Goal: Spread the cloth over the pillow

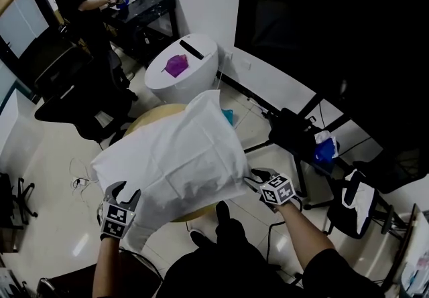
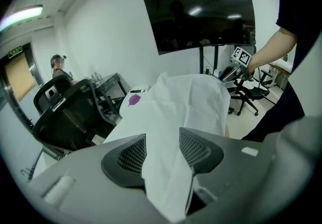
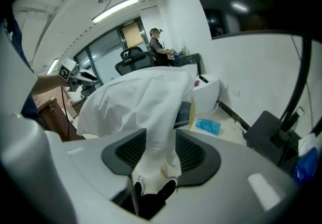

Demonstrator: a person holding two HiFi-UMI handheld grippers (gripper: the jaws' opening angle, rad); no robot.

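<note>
A white cloth (image 1: 174,156) lies draped over a bulky shape on a round tan table (image 1: 149,117); the pillow itself is hidden beneath it. My left gripper (image 1: 124,191) is at the cloth's near left corner. In the left gripper view the cloth (image 2: 191,97) runs loosely between the wide-apart jaws of that gripper (image 2: 162,155). My right gripper (image 1: 258,179) is at the near right corner. Its jaws (image 3: 161,155) also stand wide, with a hanging fold of cloth (image 3: 136,97) between them, not pinched.
A white round unit with a purple object (image 1: 177,65) stands beyond the table. A black office chair (image 1: 70,86) is at the left, with a person at a black desk (image 1: 144,5) behind. A black stand (image 1: 291,130) and chair (image 1: 355,206) crowd the right. My shoes (image 1: 221,213) are below.
</note>
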